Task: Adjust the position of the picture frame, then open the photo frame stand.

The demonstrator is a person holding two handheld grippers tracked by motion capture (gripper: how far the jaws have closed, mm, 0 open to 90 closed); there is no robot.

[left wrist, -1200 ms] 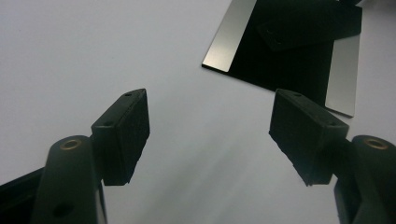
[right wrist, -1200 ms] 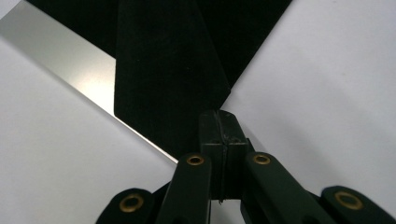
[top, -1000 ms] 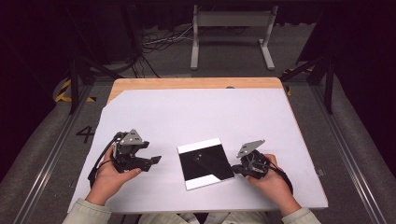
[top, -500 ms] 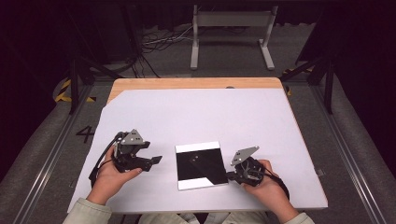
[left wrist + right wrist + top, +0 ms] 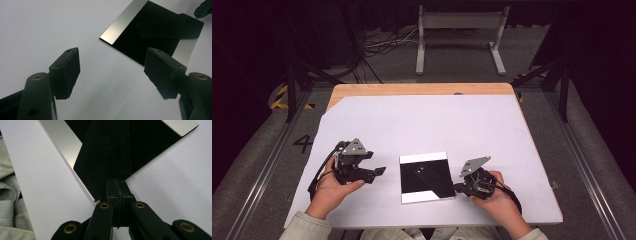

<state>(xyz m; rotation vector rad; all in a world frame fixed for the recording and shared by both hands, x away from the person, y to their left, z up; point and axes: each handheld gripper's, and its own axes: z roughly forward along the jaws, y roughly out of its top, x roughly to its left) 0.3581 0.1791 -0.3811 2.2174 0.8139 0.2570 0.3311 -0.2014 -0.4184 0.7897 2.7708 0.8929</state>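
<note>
A square mirror-like plate (image 5: 426, 177) lies flat at lower centre of the white tabletop (image 5: 427, 125). The right gripper (image 5: 460, 187), jaws pressed together, meets its lower-right edge; whether it pinches the plate is unclear. The left gripper (image 5: 379, 171) rests spread wide, lower left

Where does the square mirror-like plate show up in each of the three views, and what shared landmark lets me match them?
High view: the square plate lies low centre on the white sheet, between the two grippers.
Left gripper view: upper right, beyond the open jaws.
Right gripper view: top centre, its corner at the closed jaws.
Shared landmark: the plate's bright silver edge strip.
</note>
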